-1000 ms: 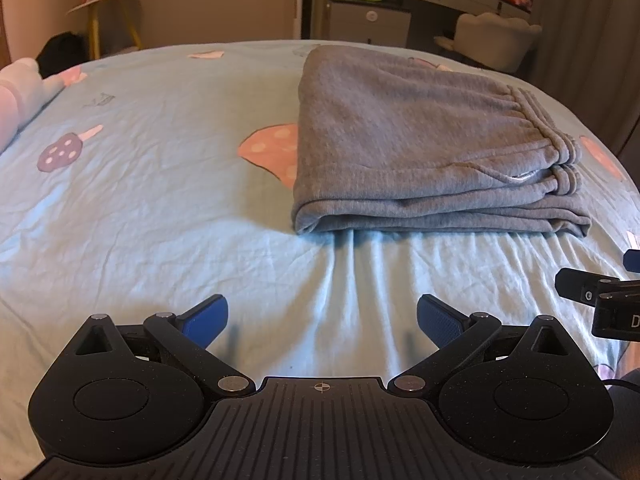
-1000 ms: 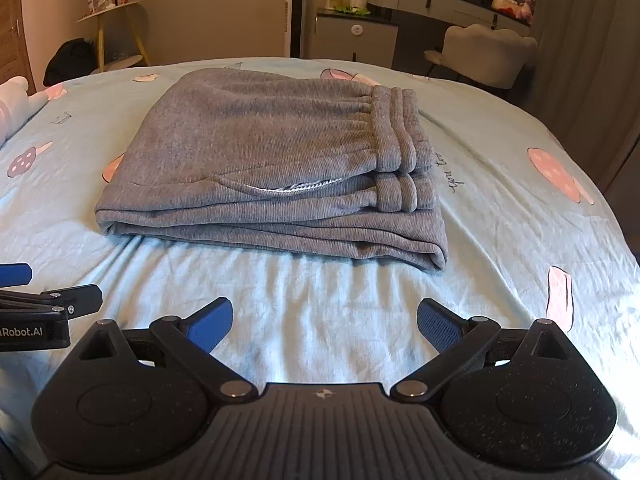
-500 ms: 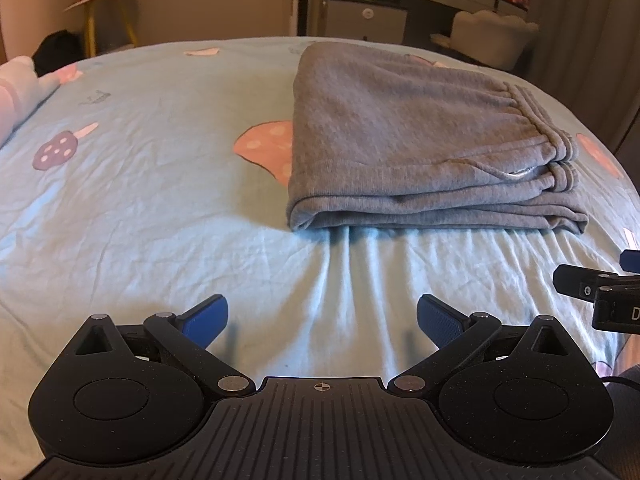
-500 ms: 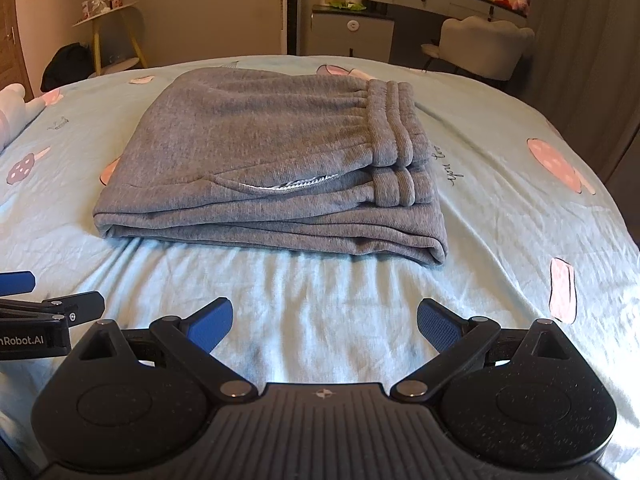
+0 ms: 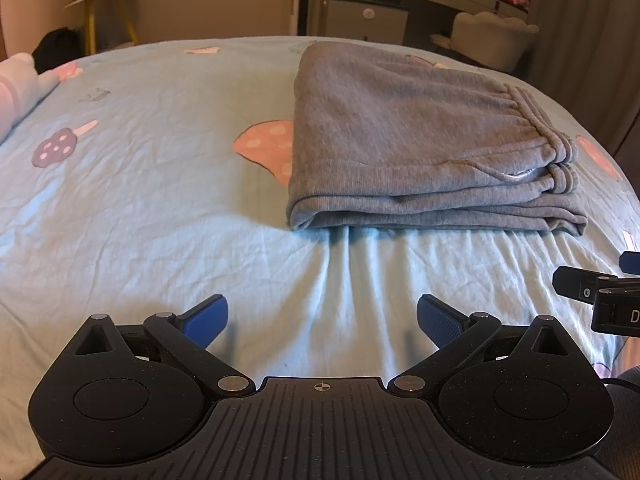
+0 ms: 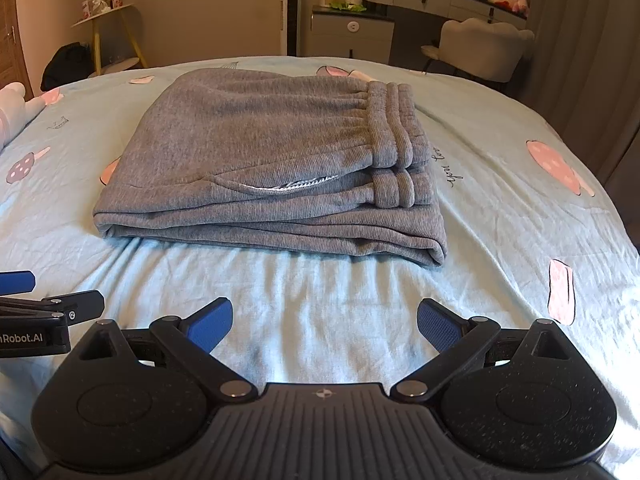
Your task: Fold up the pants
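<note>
Grey sweatpants (image 5: pixel 416 144) lie folded in a flat stack on the light blue bed sheet (image 5: pixel 152 184), waistband at the right; they also show in the right wrist view (image 6: pixel 272 168). My left gripper (image 5: pixel 322 316) is open and empty, above the sheet short of the stack's near left corner. My right gripper (image 6: pixel 325 322) is open and empty, short of the stack's near edge. Each gripper shows at the edge of the other's view, the right one (image 5: pixel 596 292) and the left one (image 6: pixel 48 312).
The sheet (image 6: pixel 500 184) has pink mushroom prints and wrinkles near the stack. A pink-white plush (image 5: pixel 16 88) lies at the far left. Beyond the bed stand a yellow-legged side table (image 6: pixel 108 28), a dresser (image 6: pixel 352 32) and a pale chair (image 6: pixel 484 48).
Both grippers have drawn back a little from the folded pants and risen slightly. The pants have not moved. Both stay open.
</note>
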`<state>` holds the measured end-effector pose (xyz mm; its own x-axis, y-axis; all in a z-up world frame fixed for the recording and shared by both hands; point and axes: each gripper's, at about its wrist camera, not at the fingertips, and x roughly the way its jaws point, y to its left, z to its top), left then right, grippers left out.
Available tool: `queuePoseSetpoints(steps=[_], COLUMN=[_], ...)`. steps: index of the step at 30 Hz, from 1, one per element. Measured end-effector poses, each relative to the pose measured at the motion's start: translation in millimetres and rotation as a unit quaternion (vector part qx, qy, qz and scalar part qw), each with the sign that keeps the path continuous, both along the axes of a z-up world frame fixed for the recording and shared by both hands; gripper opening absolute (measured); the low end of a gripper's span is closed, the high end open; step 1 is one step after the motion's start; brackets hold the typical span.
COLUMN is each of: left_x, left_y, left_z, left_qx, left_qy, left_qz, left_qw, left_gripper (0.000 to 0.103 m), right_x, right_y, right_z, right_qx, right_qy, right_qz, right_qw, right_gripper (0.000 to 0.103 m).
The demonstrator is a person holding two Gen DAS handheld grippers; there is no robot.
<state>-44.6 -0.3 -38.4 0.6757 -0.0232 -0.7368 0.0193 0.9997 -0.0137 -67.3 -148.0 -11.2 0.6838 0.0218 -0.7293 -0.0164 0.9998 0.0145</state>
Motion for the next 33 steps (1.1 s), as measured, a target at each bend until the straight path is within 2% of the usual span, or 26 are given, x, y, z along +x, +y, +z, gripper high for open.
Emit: queuePoseSetpoints(steps=[33], left_x=[-0.3], left_y=[-1.5], left_z=[-1.2], left_qx=[-0.006], left_qy=[0.001], left_qz=[-0.005], left_qw=[1.0000], left_gripper=[0.103], right_x=[-1.1], right_y=[-2.1], right_z=[0.8], right_qx=[0.007], right_qy=[-0.002], right_qz=[-0.001], right_qw=[1.000], right_gripper=[0.099])
